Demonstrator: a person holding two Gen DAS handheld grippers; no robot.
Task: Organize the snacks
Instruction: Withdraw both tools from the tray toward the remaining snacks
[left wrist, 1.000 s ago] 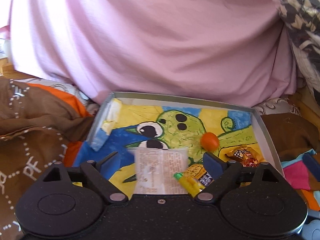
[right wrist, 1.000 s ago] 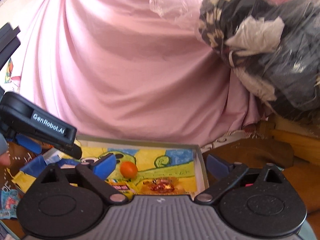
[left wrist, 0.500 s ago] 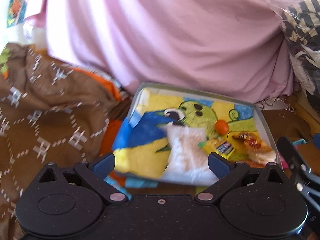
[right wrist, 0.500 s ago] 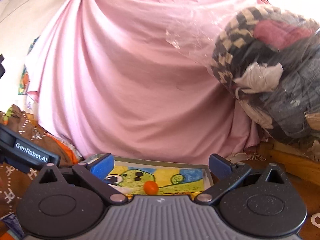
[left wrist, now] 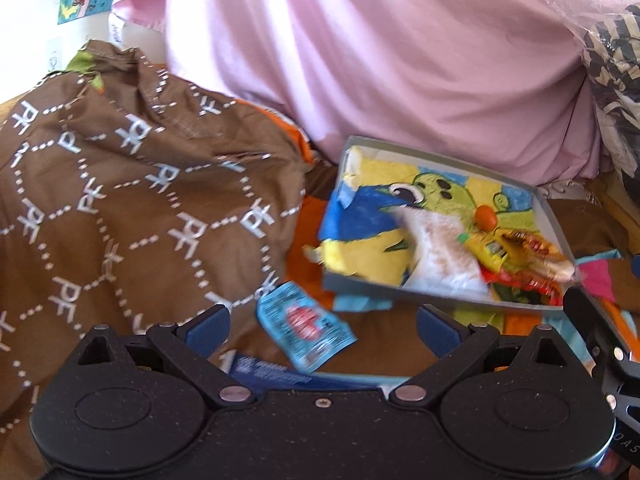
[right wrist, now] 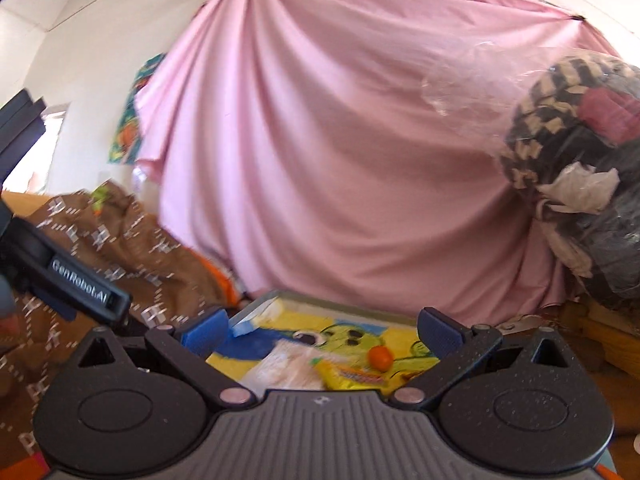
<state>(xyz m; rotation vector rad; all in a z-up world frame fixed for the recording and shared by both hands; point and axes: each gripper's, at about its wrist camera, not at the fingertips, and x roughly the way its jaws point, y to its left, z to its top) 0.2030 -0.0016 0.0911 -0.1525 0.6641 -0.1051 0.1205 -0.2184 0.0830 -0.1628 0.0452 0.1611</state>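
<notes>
Jaws on both grippers are wide apart, nothing in them. For the left gripper, I'd drop straight down and pinch the blue snack packet by an edge. It's lying just in front of the tray's near-left corner, right between the jaws. Right gripper hovers above the tray.

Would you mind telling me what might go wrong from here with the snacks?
The tray looks tilted on rumpled cloth, so the orange candy may roll away. Snacks crowd its right end, and a red wrapper could slip over the rim. The blue packet lies on soft bedding, so the open left gripper might pinch fabric too.
</notes>
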